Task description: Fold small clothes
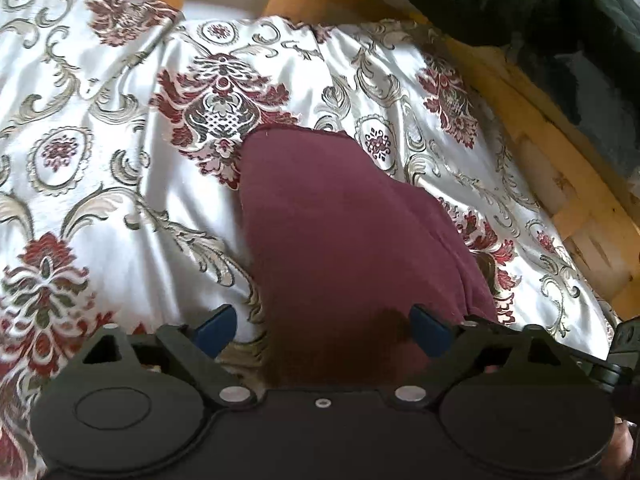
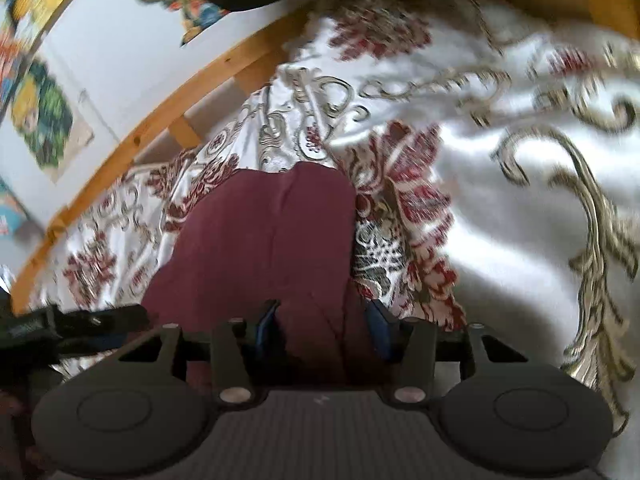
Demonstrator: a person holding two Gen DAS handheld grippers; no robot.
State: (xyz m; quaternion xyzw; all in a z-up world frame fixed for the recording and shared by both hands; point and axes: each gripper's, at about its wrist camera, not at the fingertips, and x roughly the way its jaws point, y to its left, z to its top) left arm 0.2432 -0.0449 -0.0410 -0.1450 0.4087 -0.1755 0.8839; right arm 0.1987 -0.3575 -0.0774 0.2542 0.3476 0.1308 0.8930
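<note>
The maroon garment (image 1: 340, 240) lies on the patterned bedspread (image 1: 100, 160), in the centre and lower part of both frames. The left gripper (image 1: 322, 330) has its jaws wide apart above the near edge of the cloth. The right gripper (image 2: 326, 330) has its jaws apart too, with cloth between them, not yet pinched. The garment looks partly folded and narrow; probably one more fold is left.

Open bedspread (image 1: 120, 200) lies left of the maroon cloth (image 1: 340, 232); the wooden bed rail (image 1: 560, 184) hems the right.
</note>
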